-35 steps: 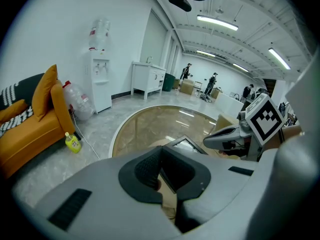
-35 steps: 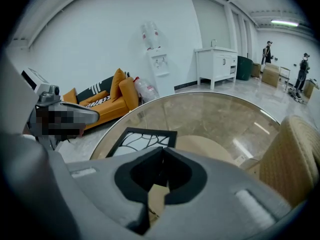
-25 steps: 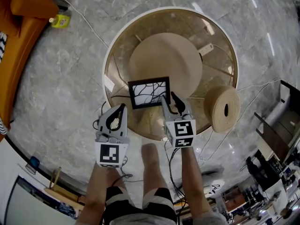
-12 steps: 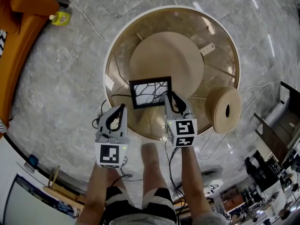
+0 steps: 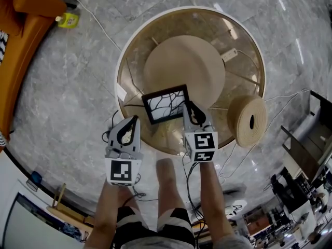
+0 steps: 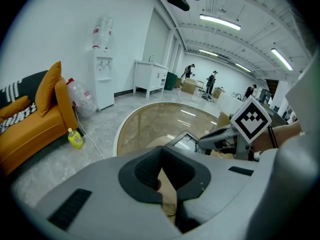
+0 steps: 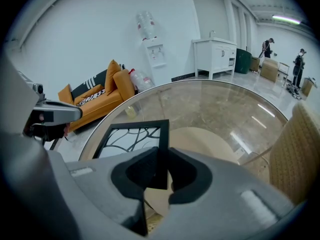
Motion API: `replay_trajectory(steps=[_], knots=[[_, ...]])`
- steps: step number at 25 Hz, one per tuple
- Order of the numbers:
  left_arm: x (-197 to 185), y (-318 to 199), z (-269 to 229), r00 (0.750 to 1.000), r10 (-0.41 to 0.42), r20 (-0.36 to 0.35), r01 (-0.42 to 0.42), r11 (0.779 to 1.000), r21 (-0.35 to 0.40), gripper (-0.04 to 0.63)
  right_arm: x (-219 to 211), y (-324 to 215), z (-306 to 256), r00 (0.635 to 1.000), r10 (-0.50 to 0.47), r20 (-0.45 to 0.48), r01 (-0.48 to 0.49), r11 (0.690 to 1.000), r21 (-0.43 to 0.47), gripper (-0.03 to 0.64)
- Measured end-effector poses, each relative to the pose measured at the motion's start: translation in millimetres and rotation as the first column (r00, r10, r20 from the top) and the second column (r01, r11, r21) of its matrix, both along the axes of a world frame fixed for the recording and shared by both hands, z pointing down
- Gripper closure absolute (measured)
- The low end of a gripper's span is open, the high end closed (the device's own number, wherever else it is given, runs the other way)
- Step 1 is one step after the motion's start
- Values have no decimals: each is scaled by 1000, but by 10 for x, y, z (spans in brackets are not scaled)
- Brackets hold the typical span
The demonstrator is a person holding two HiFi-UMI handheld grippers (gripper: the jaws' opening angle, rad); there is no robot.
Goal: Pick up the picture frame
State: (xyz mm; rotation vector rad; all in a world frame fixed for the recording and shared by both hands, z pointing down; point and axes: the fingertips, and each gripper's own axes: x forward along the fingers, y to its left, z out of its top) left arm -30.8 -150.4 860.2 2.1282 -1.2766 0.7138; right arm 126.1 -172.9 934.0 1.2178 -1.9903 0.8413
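The picture frame (image 5: 165,104), black with a branch pattern, lies on the round glass table (image 5: 122,66) near its front edge. My right gripper (image 5: 188,109) is at the frame's right edge. In the right gripper view the frame (image 7: 131,139) has that edge between the right gripper's (image 7: 162,158) closing jaws, both pads touching it. My left gripper (image 5: 136,118) hangs left of the frame, over the table's rim, apart from it. Its jaws (image 6: 161,153) are shut with nothing between them. The left gripper view also catches the frame (image 6: 186,140).
A round wicker stool (image 5: 248,120) stands at the table's right. A beige disc base (image 5: 184,66) shows through the glass. An orange sofa (image 5: 18,32) and a yellow bottle (image 5: 66,22) are at far left. Cables trail across the marble floor (image 5: 62,102). My legs are below the grippers.
The right gripper's jaws have come together on the frame's right edge. The frame has tilted slightly, its right side now nearer the table's middle. The left gripper has stayed still.
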Motion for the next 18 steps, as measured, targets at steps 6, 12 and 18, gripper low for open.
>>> replay_trajectory(steps=[6,12,18], knots=[[-29,-36,-107,1000,22,14,-23,999,35,578,7,-14,-127,1000,16,1,-16,999,31,554],[-21,-109,-429,1000,14,5,-14,998,64,578,8,-53,-507,999,33,8,-33,997,72,554],[22,-224,-920,997,70,29,-73,986,151,578,119,-130,-1076,998,67,7,-67,989,134,555]])
